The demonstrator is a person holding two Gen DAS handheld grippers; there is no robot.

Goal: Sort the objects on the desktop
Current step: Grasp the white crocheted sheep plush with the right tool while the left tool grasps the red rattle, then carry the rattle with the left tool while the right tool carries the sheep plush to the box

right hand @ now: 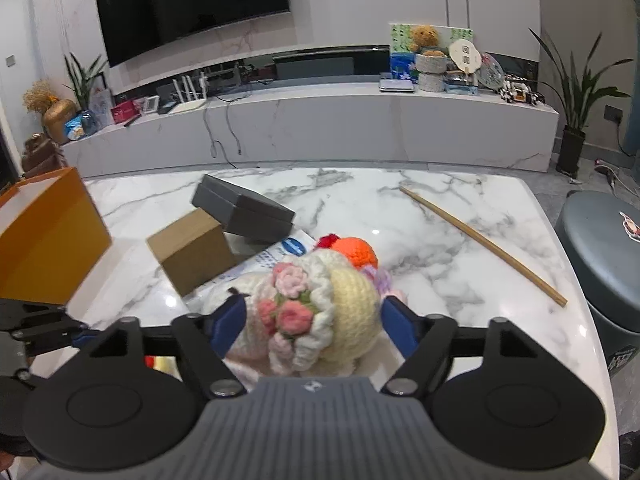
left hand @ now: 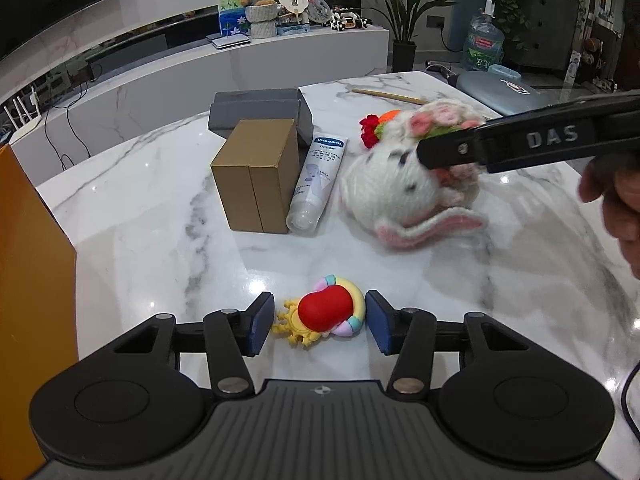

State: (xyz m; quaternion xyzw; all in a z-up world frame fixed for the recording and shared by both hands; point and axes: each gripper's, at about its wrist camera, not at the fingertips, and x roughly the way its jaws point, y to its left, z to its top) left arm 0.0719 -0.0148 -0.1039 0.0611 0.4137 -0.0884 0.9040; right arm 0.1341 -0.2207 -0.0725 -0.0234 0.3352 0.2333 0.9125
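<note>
Left wrist: left tool [left hand: 320, 322] gapes around rainbow toy [left hand: 328, 310]; right tool [right hand: 316, 326] wide, straddling crochet doll [right hand: 320, 312].

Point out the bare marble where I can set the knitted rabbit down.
Bare marble lies between the orange box and the cardboard box, and on the far side between the grey box and the wooden stick. The middle is crowded: cardboard box, Vaseline tube and knitted rabbit sit close together.
</note>
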